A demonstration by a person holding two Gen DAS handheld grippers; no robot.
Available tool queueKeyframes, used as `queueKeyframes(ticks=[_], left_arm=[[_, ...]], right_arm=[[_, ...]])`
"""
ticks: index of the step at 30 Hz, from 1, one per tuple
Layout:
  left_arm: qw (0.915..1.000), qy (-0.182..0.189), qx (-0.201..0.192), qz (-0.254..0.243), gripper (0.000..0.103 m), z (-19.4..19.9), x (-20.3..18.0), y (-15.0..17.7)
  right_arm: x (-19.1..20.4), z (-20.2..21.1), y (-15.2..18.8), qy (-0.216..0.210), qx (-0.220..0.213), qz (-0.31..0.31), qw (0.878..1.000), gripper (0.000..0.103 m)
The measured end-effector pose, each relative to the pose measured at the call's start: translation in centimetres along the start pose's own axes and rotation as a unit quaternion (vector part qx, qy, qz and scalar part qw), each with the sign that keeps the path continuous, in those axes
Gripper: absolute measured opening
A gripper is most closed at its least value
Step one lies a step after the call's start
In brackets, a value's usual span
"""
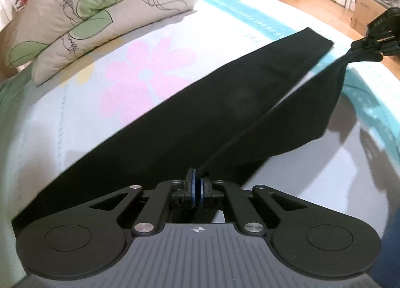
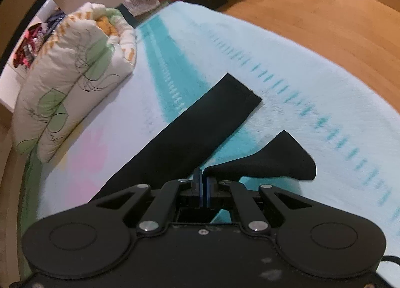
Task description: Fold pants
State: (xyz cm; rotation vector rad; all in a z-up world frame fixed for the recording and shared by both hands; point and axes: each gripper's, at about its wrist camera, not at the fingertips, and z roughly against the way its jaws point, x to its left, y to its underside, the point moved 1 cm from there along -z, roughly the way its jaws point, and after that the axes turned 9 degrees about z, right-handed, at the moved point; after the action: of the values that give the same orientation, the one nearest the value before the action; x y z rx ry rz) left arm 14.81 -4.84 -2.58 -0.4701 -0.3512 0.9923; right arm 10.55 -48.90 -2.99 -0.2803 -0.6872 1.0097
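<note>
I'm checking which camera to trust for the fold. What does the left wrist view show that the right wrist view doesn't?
Only the left wrist view shows the lifted pant leg stretched taut between the left gripper and the right gripper, plus the whole pink flower print.

Only the right wrist view shows the lifted leg's hem end bunched beyond the right gripper's pads.

Both show the flat leg on the bed and the folded quilt.
</note>
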Motion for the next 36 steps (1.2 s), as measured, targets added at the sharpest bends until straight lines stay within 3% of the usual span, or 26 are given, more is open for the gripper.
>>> queueKeyframes(ticks=[8, 15, 32, 34, 36], left_arm=[[0.9991, 0.002, 0.043, 0.002, 0.004, -5.8, 3.0, -3.9], [0.9975, 0.015, 0.069, -0.004, 0.004, -8.9, 4.4, -5.0], [0.9943, 0.034, 0.087, -0.051, 0.005, -12.7, 6.5, -8.5], [0.9937, 0.035, 0.088, -0.060, 0.005, -12.8, 6.3, -8.6], [0.9932, 0.037, 0.088, -0.067, 0.005, -12.9, 6.3, -8.5]], right_arm=[[1.9, -6.5, -2.5, 0.019, 0.012, -0.006, 1.000, 0.005], [2.9, -11.1, -4.3, 0.037, 0.019, 0.002, 0.999, 0.005], [3.4, -15.0, -6.1, 0.050, 0.017, 0.001, 0.999, 0.005], [3.1, -15.2, -6.2, 0.043, 0.019, -0.009, 0.999, 0.009], [2.6, -14.9, -6.4, 0.021, 0.013, -0.020, 1.000, 0.025]])
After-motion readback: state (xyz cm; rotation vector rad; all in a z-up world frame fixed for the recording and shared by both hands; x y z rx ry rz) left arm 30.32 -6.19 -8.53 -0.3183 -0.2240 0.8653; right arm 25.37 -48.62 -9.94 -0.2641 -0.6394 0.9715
